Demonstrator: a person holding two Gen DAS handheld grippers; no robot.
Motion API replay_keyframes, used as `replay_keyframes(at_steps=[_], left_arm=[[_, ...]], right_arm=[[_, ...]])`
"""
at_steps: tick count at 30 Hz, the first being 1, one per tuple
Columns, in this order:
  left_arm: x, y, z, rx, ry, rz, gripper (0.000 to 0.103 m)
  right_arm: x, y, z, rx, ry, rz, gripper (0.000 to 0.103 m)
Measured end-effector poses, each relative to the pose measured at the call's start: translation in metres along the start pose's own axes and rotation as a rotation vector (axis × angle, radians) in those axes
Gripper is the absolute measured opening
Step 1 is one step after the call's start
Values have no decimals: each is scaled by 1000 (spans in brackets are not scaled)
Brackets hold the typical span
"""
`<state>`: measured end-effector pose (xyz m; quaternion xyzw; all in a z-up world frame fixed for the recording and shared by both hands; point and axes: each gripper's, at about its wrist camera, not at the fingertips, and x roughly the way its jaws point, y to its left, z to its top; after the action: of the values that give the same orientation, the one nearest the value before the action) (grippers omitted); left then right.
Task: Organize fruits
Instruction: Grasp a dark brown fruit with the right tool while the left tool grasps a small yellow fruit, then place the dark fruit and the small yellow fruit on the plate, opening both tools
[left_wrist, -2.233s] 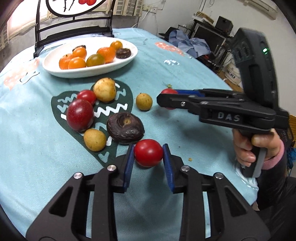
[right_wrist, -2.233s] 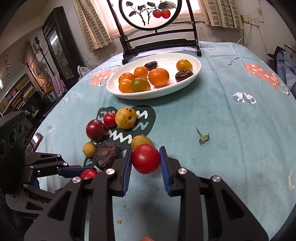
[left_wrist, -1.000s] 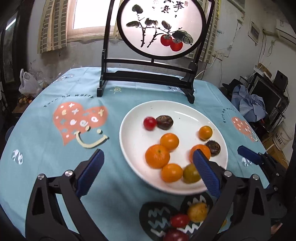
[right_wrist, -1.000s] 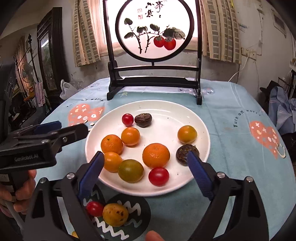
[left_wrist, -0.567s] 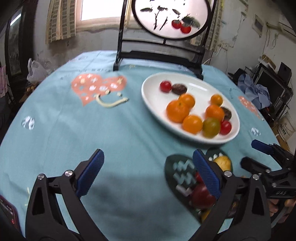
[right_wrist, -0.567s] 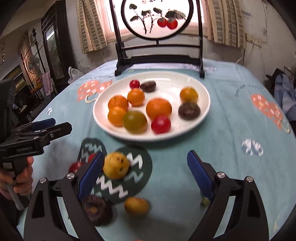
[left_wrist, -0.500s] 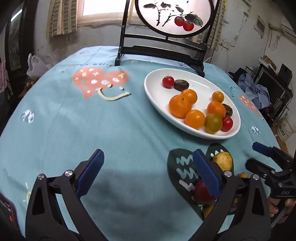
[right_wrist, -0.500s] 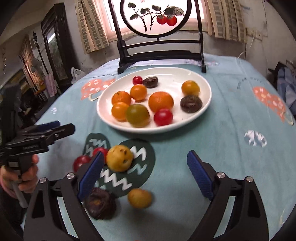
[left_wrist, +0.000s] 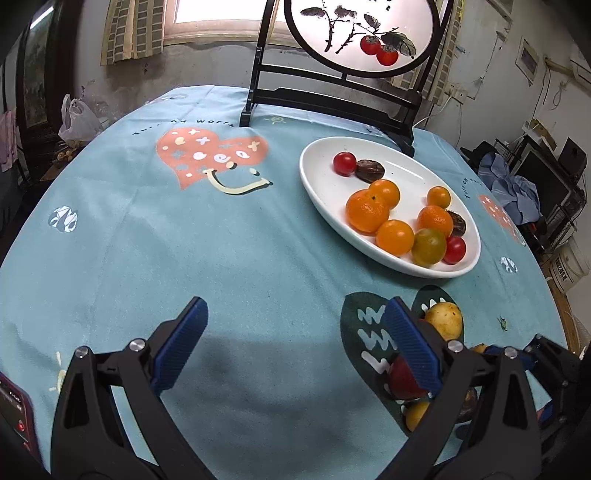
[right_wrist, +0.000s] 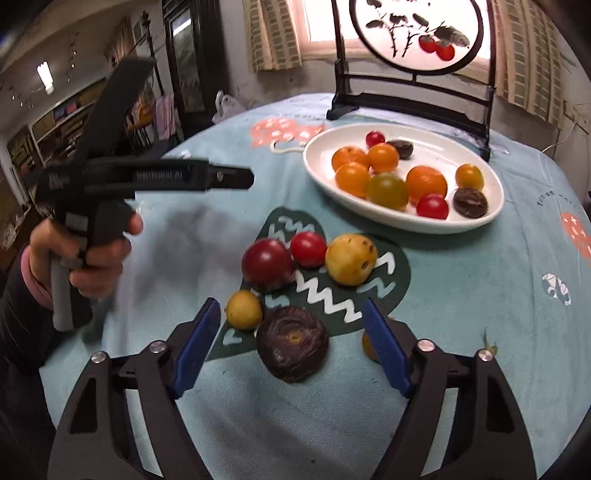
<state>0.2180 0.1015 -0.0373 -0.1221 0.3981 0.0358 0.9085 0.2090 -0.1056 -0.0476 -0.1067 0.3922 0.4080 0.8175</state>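
A white plate (left_wrist: 325, 184) (right_wrist: 491, 206) holds several oranges, two cherry tomatoes, a green-orange fruit and two dark fruits. Loose fruit lies on the cloth near it: a dark wrinkled fruit (right_wrist: 292, 343), a small yellow fruit (right_wrist: 243, 309), a big red fruit (right_wrist: 267, 264), a cherry tomato (right_wrist: 308, 249) and a yellow spotted fruit (right_wrist: 351, 259) (left_wrist: 444, 319). My right gripper (right_wrist: 291, 343) is open and empty, its jaws on either side of the dark wrinkled fruit. My left gripper (left_wrist: 295, 347) is open and empty over bare cloth, left of the loose fruit.
A black-framed round painted screen (left_wrist: 354, 33) stands at the table's far edge behind the plate. The blue tablecloth (left_wrist: 184, 240) has printed hearts. A phone-like device (left_wrist: 14, 413) lies at the lower left. Room clutter and furniture surround the table.
Both grippers held cherry tomatoes, carried them to the plate and let go. Both have since pulled back open; the right one now hangs low over the dark wrinkled fruit.
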Motion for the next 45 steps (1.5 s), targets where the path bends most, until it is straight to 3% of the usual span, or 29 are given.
replay_keyframes(at_steps=[4,18,22,25,28,31,36,39,41,45], left_arm=[[-4,-2,-1,11,-9,0,98],[-9,6,0,-14,-14,5,98],[-9,7,-1,-17,-14,4,98],[-9,6,-1,-5,-13,7,98],[-8,4,-3,7,-6,10,98],[-7,1,-5,24,18,-21,98],[-13,-22,-26,134,78,-154,96],[-20,-40,-48,215,99,-207,83],[-18,-50,-60,241,133,-236,68],[-13,-68,-72,286,169,-252,60]], right_arm=[[7,-1,-3,-8,35,-5,64],[17,-6,-9,-9,92,3,57],[17,-5,-10,-17,85,-7,55],[16,-4,-10,-22,81,-11,45],[12,-10,-8,12,66,8,45],[-2,-27,-3,110,-4,44,45],[-17,-47,-1,216,-61,27,45],[-16,-52,0,242,-52,17,45],[-15,-52,0,246,-50,19,45],[-15,-50,0,234,-42,20,45]])
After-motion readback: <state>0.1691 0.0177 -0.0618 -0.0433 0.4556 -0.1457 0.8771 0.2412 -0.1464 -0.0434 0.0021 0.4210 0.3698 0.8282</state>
